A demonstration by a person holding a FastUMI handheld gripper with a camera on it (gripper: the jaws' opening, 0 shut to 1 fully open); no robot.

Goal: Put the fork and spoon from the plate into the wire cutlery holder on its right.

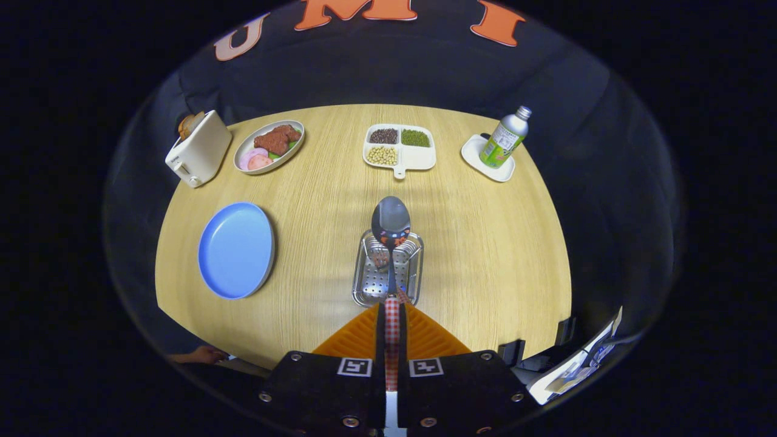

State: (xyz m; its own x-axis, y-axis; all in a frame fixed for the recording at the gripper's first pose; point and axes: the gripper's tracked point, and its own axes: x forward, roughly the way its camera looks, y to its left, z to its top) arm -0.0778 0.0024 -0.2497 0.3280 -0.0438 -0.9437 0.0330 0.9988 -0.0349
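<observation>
Clamped between the tool's (392, 315) closed fingers, a spoon (391, 221) is held — bowl above the holder (370, 285) just ahead.

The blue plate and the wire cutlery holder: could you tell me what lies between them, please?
In the gripper view, only bare wooden table lies between the blue plate and the wire cutlery holder.

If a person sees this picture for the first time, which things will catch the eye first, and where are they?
The spoon stands out first: the gripper is shut on its checked handle, and its shiny bowl hangs just above the wire cutlery holder ahead of the fingers. Next comes the blue plate, bare, to the holder's left on the wooden table. Food dishes, a toaster and a bottle line the far edge.
</observation>
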